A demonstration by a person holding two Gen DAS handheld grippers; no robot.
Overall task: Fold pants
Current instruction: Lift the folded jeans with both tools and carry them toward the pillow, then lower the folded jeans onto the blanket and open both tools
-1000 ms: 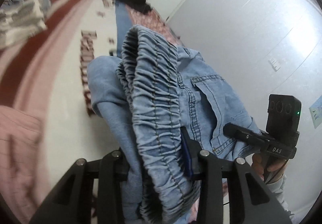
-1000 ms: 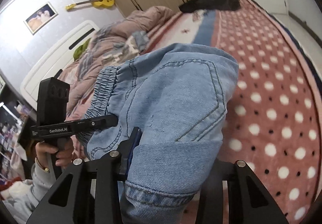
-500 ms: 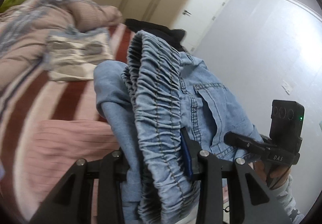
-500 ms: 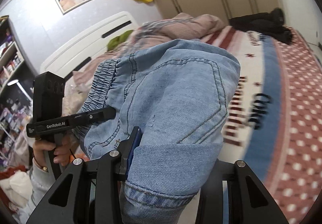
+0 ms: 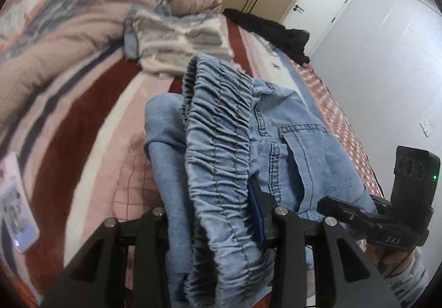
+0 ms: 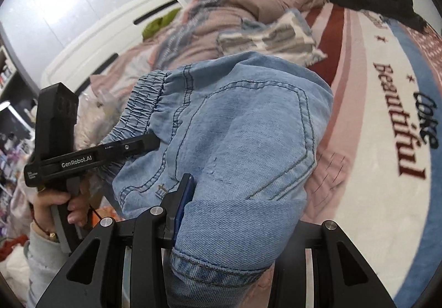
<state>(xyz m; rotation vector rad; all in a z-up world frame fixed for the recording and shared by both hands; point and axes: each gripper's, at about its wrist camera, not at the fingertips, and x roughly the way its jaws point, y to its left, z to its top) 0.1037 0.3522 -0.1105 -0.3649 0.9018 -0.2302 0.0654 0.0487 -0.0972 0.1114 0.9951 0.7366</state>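
Light blue denim pants with an elastic waistband hang bunched over the bed, held between both grippers. My left gripper is shut on the gathered waistband end. My right gripper is shut on the folded denim near a hem, with a back pocket facing the camera. Each gripper shows in the other's view: the right one at the lower right, the left one at the left, its tip on the waistband.
The bed is covered by a pink, red and blue striped blanket with lettering. A rumpled pink quilt, a folded striped cloth and a black garment lie on it. Wardrobes and a door stand behind.
Both grippers have swung with the pants, so the view turned from the dotted blanket side and wall toward the quilt and headboard. Both grips on the pants are unchanged.
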